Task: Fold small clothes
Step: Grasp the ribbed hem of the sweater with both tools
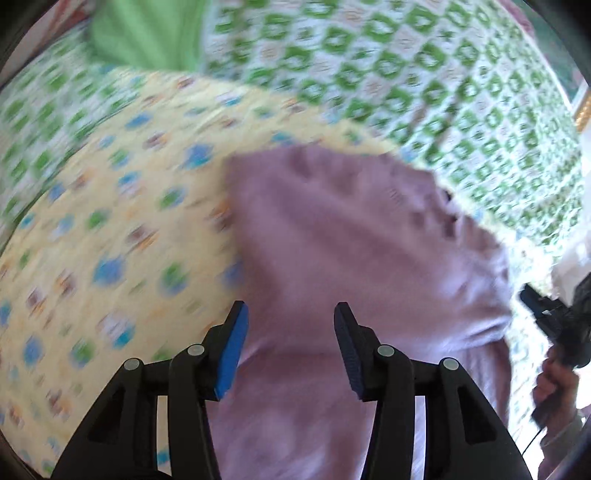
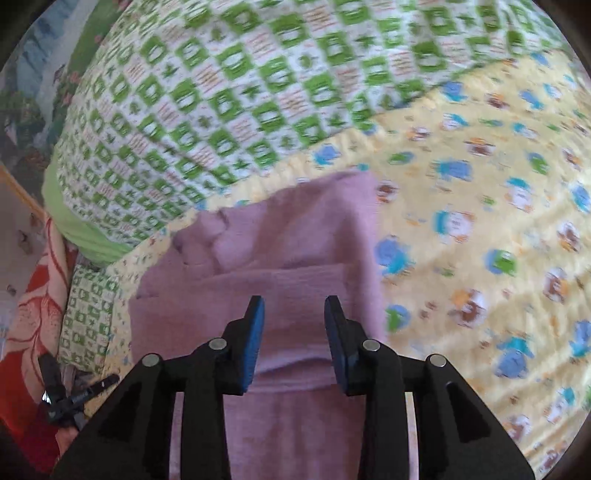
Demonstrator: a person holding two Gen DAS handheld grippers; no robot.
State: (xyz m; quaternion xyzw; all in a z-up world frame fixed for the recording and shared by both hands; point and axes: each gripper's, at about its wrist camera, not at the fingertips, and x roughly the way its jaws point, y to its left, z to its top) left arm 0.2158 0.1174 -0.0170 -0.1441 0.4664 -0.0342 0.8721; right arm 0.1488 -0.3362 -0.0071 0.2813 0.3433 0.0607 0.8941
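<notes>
A small mauve knitted garment (image 1: 354,251) lies on a yellow cartoon-print blanket (image 1: 110,229). In the right wrist view the garment (image 2: 295,251) shows a folded layer across it. My left gripper (image 1: 291,317) is open and empty, its fingers hovering over the garment's near part. My right gripper (image 2: 293,310) is open and empty, also just over the garment near the fold. The right gripper shows at the right edge of the left wrist view (image 1: 543,310), held in a hand.
A green-and-white patterned quilt (image 2: 229,96) covers the bed behind the yellow blanket (image 2: 480,206). A plain green cloth (image 1: 144,33) lies at the top left. An orange floral fabric (image 2: 33,302) is at the bed's left edge.
</notes>
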